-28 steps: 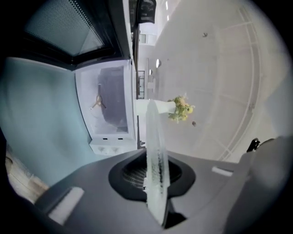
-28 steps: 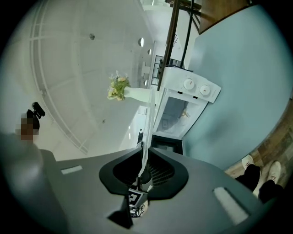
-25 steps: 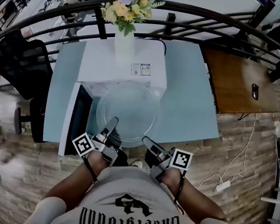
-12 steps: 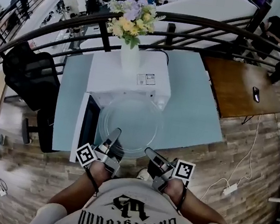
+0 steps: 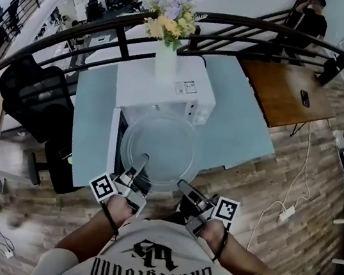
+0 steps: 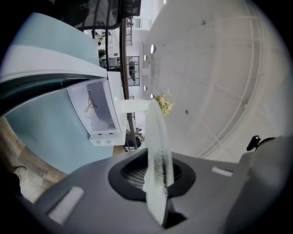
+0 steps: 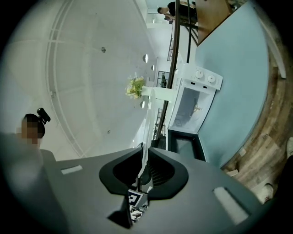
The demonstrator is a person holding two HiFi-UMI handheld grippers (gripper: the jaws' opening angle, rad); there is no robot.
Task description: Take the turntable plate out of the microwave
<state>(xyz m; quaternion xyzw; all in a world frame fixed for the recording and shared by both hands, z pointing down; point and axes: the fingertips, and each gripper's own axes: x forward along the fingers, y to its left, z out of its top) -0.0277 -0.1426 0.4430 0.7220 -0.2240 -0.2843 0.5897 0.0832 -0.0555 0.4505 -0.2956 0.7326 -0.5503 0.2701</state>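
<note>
Left gripper (image 6: 155, 171): jaws nearly together, pinching plate (image 5: 161, 143) at near rim, left side. Right gripper (image 7: 144, 170): same narrow gap, gripping near rim, right side. Plate held roughly level, reaching from jaws away toward microwave (image 5: 167, 87). Far rim at microwave mouth; cannot tell if fully clear. Door (image 5: 112, 147) open at microwave's left. Both hands equally near, on side of plate away from microwave. Vase (image 5: 164, 61) on microwave top. Worktop (image 5: 241, 128) bare right of microwave.
</note>
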